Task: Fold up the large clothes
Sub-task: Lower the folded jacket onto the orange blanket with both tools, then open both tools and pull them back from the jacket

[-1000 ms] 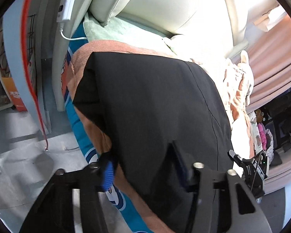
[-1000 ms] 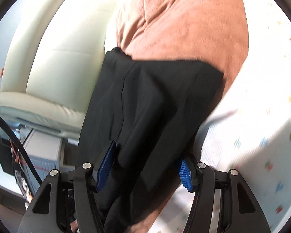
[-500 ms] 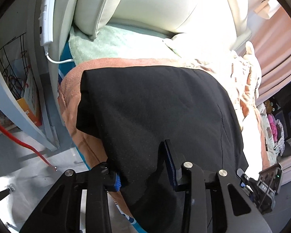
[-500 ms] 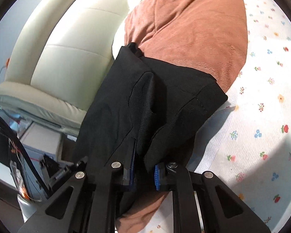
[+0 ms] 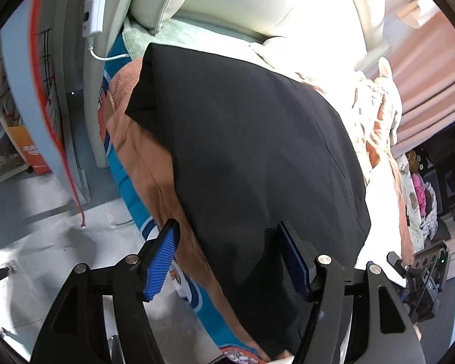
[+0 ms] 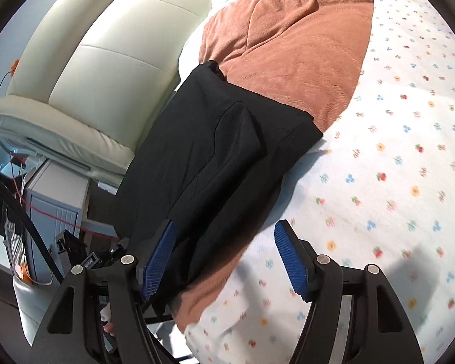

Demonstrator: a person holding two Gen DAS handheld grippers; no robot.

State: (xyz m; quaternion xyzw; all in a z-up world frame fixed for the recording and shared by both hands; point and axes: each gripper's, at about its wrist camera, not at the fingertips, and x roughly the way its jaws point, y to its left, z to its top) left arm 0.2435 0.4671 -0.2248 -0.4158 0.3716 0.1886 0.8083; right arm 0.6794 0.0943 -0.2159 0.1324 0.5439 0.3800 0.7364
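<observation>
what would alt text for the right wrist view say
The right tool is open over a folded black garment, which lies on a rust-brown blanket and a floral sheet. A cream sofa stands behind on the left.

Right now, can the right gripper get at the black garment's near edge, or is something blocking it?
Probably yes. The right gripper is open, the black garment already lies partly between its blue pads, and nothing sits on top of it. Only the orange blanket lies underneath.
</observation>
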